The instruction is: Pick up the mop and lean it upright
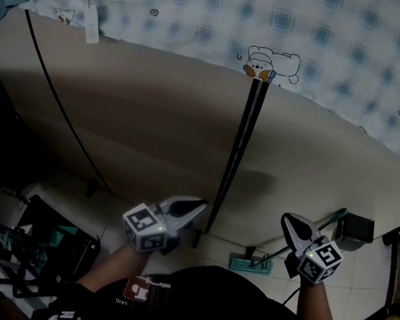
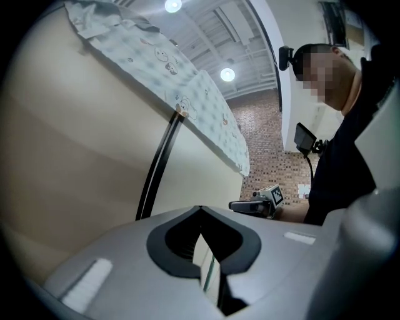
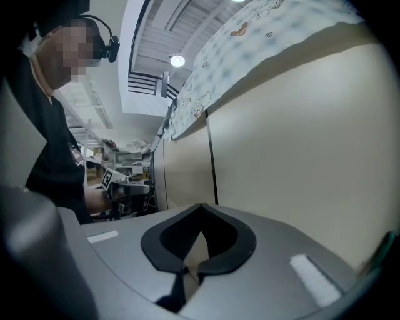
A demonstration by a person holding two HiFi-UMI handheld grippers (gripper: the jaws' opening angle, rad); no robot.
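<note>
The mop's long black handle (image 1: 238,154) leans upright against a beige panel (image 1: 154,118), its top resting at the edge of a checked cloth (image 1: 296,28). Its lower end comes down to the floor just right of my left gripper (image 1: 194,209); I cannot make out its head. The handle also shows in the left gripper view (image 2: 156,169) and as a thin dark line in the right gripper view (image 3: 212,162). Both grippers hover apart from it: the left gripper (image 2: 200,208) is shut and empty, and the right gripper (image 1: 289,222) (image 3: 201,205) is shut and empty too.
A teal flat head on a thin green rod (image 1: 251,264) lies on the floor tiles between the grippers. A dark box (image 1: 354,231) stands at the panel's foot on the right. A black rack (image 1: 51,245) with cables crowds the left.
</note>
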